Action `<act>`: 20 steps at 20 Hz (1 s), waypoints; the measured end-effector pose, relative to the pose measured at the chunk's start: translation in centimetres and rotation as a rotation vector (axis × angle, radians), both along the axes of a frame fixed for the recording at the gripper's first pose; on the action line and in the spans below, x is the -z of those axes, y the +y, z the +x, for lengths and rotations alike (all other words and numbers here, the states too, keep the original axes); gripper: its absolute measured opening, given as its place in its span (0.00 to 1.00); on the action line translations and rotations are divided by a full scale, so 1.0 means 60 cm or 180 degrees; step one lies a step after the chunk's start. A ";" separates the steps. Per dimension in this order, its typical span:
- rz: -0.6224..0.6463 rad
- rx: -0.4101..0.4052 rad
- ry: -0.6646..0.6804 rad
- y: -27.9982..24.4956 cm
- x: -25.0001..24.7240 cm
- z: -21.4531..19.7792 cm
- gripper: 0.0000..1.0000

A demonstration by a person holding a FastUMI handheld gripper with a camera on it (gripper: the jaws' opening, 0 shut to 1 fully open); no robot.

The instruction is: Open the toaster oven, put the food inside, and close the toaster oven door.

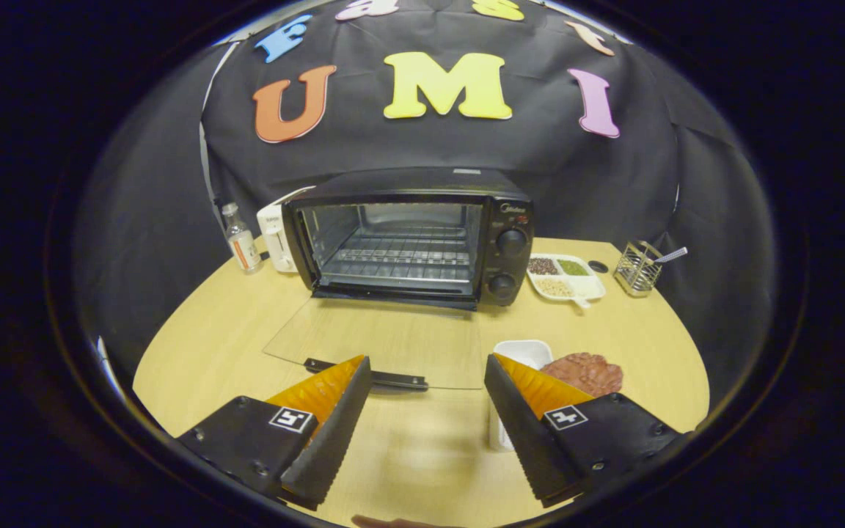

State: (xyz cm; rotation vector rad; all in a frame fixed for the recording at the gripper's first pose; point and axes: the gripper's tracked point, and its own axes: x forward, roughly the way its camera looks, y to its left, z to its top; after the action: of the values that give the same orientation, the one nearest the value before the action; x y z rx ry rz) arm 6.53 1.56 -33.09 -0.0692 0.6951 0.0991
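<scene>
The camera rides on the tongs [428, 370] — low over the table [210, 345], facing the toaster oven [408, 235] nearby.

Food [588, 372] right of oven door [378, 341]

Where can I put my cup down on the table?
Bare wood lies left of the open glass door, in front of the bottle, and between the open gripper fingers. Crowded: right of the toaster oven, with the divided dish, wire holder, white tray and meat.

Black toaster oven [411, 235], glass door [386, 341] down flat; reddish food [587, 372] right of door.
</scene>
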 end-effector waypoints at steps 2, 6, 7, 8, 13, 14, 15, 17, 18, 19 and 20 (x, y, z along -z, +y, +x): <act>-0.0059 0.0018 -0.0040 -0.050 -0.030 0.003 0.99; -0.0120 0.0083 0.0066 -0.150 -0.065 0.010 0.99; -0.0110 0.0120 0.0100 -0.175 -0.069 0.015 0.99; -0.0117 0.0144 0.0141 -0.200 -0.072 0.022 0.99; 0.0384 0.0030 0.0815 -0.251 -0.020 0.024 0.95; 0.0526 -0.0023 0.0911 -0.251 -0.011 0.026 0.94; 0.0659 -0.0060 0.0984 -0.251 -0.001 0.028 0.92; 0.0913 -0.0038 0.1124 -0.251 0.020 0.030 0.84; 0.0994 -0.0021 0.1194 -0.251 0.032 0.029 0.82; 0.1060 -0.0027 0.1260 -0.250 0.040 0.025 0.75; 0.1134 -0.0062 0.1304 -0.244 0.045 0.021 0.72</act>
State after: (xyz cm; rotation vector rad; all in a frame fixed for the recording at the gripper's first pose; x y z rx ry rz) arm 7.80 -13.08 -35.80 0.2937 1.0756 0.2587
